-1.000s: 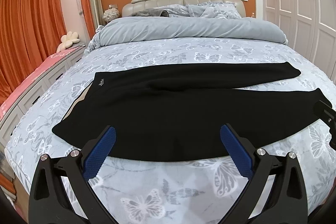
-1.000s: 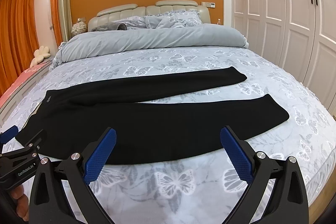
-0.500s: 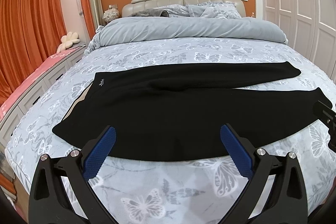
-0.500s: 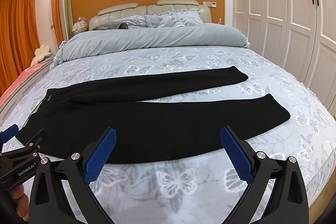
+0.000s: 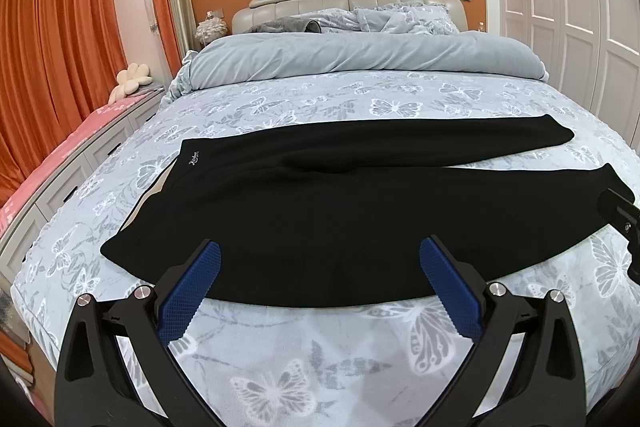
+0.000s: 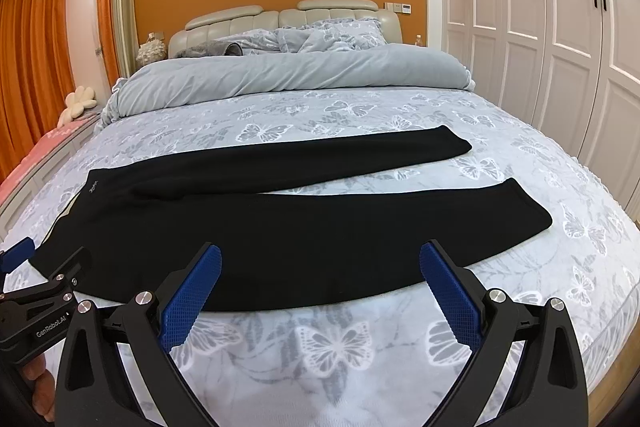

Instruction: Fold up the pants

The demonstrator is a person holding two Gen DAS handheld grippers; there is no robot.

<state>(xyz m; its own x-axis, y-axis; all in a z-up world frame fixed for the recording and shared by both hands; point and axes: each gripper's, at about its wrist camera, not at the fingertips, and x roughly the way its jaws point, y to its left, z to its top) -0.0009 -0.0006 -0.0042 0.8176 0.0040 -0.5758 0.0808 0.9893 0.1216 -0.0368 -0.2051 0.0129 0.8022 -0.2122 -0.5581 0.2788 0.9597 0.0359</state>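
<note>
Black pants (image 5: 340, 195) lie flat across the bed, waistband at the left, both legs spread apart toward the right. They also show in the right wrist view (image 6: 280, 219). My left gripper (image 5: 320, 259) is open and empty, hovering over the pants' near edge by the hip. My right gripper (image 6: 320, 263) is open and empty, above the near leg's edge. The left gripper's body also shows at the left edge of the right wrist view (image 6: 36, 291). Part of the right gripper shows at the right edge of the left wrist view (image 5: 624, 215).
The bed (image 6: 340, 347) has a grey butterfly-print cover. A rolled grey duvet (image 5: 360, 59) and pillows lie at the head. White wardrobe doors (image 6: 560, 47) stand on the right. A pink-topped bench (image 5: 80, 139) and orange curtains are on the left.
The right wrist view has risen slightly. The left gripper and the pants have barely moved.
</note>
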